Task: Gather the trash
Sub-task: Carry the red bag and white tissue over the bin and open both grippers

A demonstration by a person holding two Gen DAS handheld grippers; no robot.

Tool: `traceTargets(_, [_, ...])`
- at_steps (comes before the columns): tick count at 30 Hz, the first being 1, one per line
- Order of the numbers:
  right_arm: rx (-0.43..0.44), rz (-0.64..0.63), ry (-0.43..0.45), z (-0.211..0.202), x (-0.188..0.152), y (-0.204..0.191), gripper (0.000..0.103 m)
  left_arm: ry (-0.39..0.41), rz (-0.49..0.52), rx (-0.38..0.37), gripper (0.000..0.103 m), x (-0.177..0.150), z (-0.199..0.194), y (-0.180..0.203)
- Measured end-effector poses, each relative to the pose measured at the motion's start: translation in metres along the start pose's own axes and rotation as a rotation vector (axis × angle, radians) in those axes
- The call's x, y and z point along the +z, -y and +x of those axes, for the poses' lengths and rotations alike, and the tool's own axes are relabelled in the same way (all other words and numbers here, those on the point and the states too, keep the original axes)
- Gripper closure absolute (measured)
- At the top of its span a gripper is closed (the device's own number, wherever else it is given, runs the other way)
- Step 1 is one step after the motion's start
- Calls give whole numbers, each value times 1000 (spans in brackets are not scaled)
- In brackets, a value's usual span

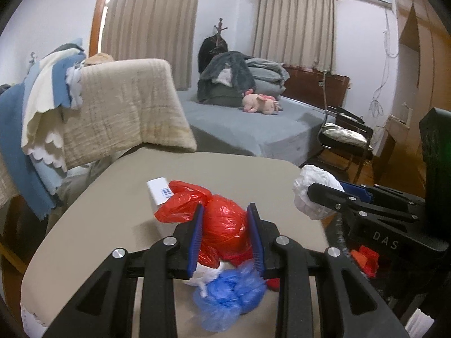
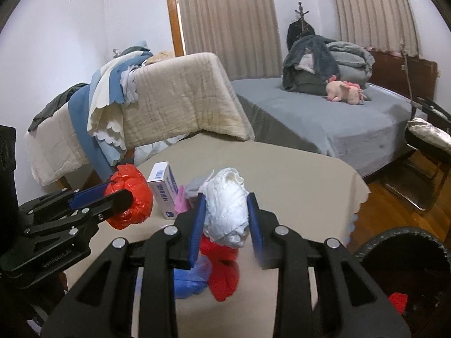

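My left gripper (image 1: 227, 214) is shut on a knotted red plastic bag (image 1: 222, 222) and holds it above the beige table (image 1: 112, 211); it also shows in the right wrist view (image 2: 129, 197). My right gripper (image 2: 225, 205) is shut on a crumpled white wad (image 2: 227, 208), which also shows in the left wrist view (image 1: 313, 191). On the table below lie a blue plastic bag (image 1: 231, 301), red trash (image 2: 222, 273) and a white medicine box (image 2: 165, 194).
A black bin (image 2: 403, 276) with red scraps inside stands at the table's right edge. A pink item (image 2: 180, 201) lies by the box. A blanket-draped chair (image 2: 169, 98), a grey bed (image 2: 324, 124) and a black chair (image 2: 428, 146) lie beyond.
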State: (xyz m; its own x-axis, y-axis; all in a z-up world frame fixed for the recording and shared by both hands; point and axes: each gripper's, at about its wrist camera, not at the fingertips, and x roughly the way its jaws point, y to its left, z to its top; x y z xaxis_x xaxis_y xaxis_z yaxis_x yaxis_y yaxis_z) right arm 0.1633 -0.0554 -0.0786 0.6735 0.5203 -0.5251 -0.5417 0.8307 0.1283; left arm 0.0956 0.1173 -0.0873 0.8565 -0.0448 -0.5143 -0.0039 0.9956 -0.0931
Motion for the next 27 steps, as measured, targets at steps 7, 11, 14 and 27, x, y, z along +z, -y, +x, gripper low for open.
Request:
traceTargets(7, [-43, 27, 23, -26, -2, 20, 74, 17, 25, -42, 72, 7, -3, 28])
traceTargets(11, [-72, 52, 35, -42, -5, 35, 74, 25, 42, -68, 72, 10, -5, 46])
traceTargets(14, [-99, 64, 47, -54, -6, 44, 74, 30, 50, -82, 72, 12, -6, 58])
traceTargets(27, [-234, 127, 80, -106, -22, 89, 74, 37, 84, -157, 72, 15, -2, 113])
